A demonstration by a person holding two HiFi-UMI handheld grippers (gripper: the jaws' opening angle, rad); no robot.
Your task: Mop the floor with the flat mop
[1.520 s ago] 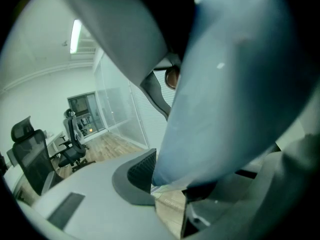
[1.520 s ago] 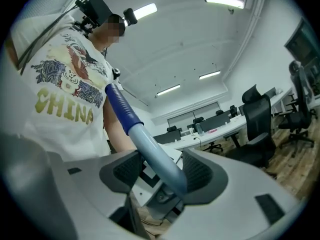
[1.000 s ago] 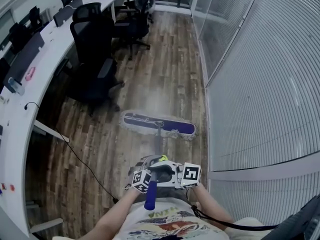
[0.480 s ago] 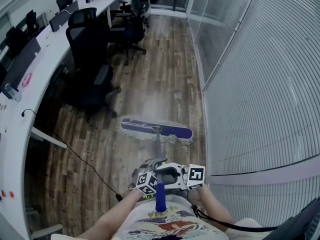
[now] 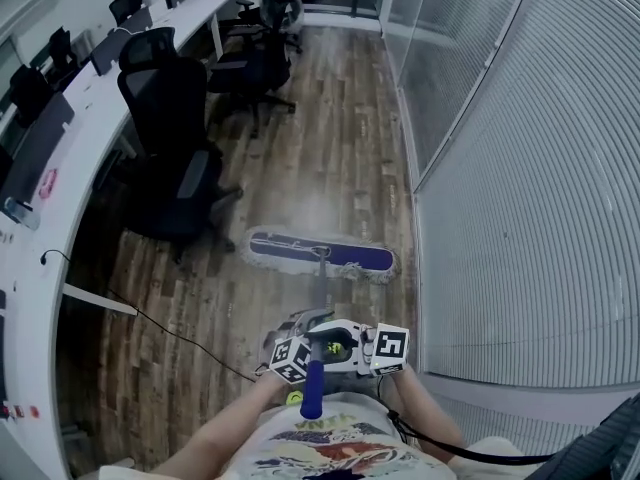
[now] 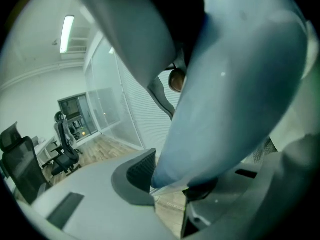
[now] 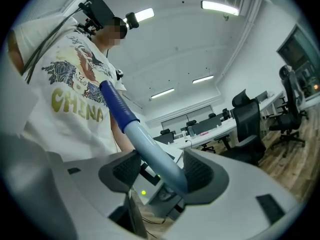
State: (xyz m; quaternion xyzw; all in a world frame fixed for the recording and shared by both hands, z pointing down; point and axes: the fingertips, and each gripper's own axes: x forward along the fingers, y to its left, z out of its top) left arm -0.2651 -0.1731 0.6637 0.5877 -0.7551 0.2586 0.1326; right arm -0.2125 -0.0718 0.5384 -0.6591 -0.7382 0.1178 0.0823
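The flat mop (image 5: 320, 253) on floor (image 5: 340, 138) — left tongs (image 5: 303, 340) and right tongs (image 5: 340, 346) grip it.

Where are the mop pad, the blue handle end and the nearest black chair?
mop pad (image 5: 345, 257): head view, purple top.
blue handle end (image 5: 313, 393): head view, middle of grip.
nearest black chair (image 5: 165, 108): head view, backrest.

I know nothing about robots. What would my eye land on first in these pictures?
First comes the long flat mop head, lying crosswise on the wood floor in the middle of the aisle. Closer in, at the bottom of the head view, the left tool and right tool, each with a black-and-white marker cube, clamp the mop handle. Black office chairs stand at left, and a glass wall with blinds runs along the right.
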